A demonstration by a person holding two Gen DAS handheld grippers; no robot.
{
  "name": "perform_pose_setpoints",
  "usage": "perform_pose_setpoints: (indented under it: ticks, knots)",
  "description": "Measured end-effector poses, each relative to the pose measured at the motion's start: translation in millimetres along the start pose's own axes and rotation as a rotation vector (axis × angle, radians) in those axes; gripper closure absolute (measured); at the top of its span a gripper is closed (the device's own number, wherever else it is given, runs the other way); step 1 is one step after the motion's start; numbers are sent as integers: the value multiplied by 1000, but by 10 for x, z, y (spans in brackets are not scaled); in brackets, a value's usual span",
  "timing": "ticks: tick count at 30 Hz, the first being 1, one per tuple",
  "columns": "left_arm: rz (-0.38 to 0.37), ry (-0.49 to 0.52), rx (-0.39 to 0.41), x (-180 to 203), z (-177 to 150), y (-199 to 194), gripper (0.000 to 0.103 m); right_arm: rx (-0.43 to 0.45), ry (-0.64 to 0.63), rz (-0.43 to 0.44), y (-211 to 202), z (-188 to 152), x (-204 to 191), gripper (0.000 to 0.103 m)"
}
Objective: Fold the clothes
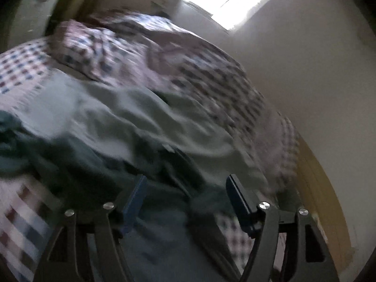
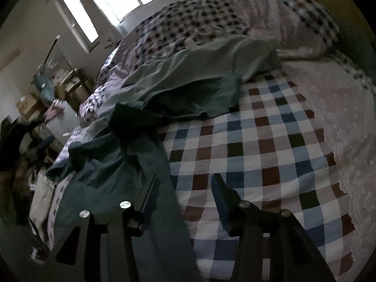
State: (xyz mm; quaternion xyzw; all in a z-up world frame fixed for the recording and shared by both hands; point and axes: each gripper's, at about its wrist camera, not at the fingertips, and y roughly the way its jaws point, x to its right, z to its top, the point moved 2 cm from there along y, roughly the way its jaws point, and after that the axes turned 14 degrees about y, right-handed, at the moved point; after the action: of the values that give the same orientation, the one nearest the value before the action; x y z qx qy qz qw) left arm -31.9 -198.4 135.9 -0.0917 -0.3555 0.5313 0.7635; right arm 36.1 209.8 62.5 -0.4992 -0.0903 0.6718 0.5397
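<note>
green garment (image 2: 112, 178) on checked bedspread (image 2: 270, 145)

Checked bed (image 2: 270, 141), dark green garment (image 2: 112, 164) crumpled on it, bunched checked quilt (image 2: 188, 23)

Bedcover (image 2: 270, 141): checked in white, pale blue, dark blue and brown. Garment (image 2: 112, 178) lying on the bedcover: dark teal, paler green beyond. Fingers (image 1: 239, 202): blue pads, black frames.

No text, label, brand, number or sign can be read in either wrist view.
</note>
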Motion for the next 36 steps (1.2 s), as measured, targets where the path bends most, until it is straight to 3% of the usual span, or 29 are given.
perform_pose_setpoints:
  ticks: [2, 4, 7, 16, 22, 24, 25, 26, 28, 36]
  knots:
    - [-63, 24, -12, 259, -178, -35, 17, -21, 55, 6, 54, 61, 96, 46]
    - [-120, 49, -25, 502, -346, -54, 17, -42, 103, 7, 133, 131, 194, 45]
    - [-144, 117, -50, 694, -503, 68, 17, -39, 139, -13, 253, 299, 307, 44]
    - [52, 154, -196, 417, -654, 539, 17, 32, 87, -118, 858, 1064, 463, 44]
    - [115, 109, -234, 84, -653, 646, 17, -4, 42, -161, 1448, 1380, 433, 45]
    - [129, 92, -247, -10, -667, 690, 17, -14, 5, -187, 1555, 1435, 411, 51]
    - [129, 80, -256, -49, -680, 718, 17, -12, -11, -206, 1568, 1471, 409, 70]
    - [127, 68, -264, -81, -691, 745, 17, -10, -28, -224, 1581, 1507, 406, 101]
    - [116, 47, -277, -115, -704, 792, 17, -6, -61, -261, 1607, 1580, 400, 101]
    - [79, 39, -279, -102, -712, 902, 17, 215, -97, -481, 872, 2534, 553, 101]
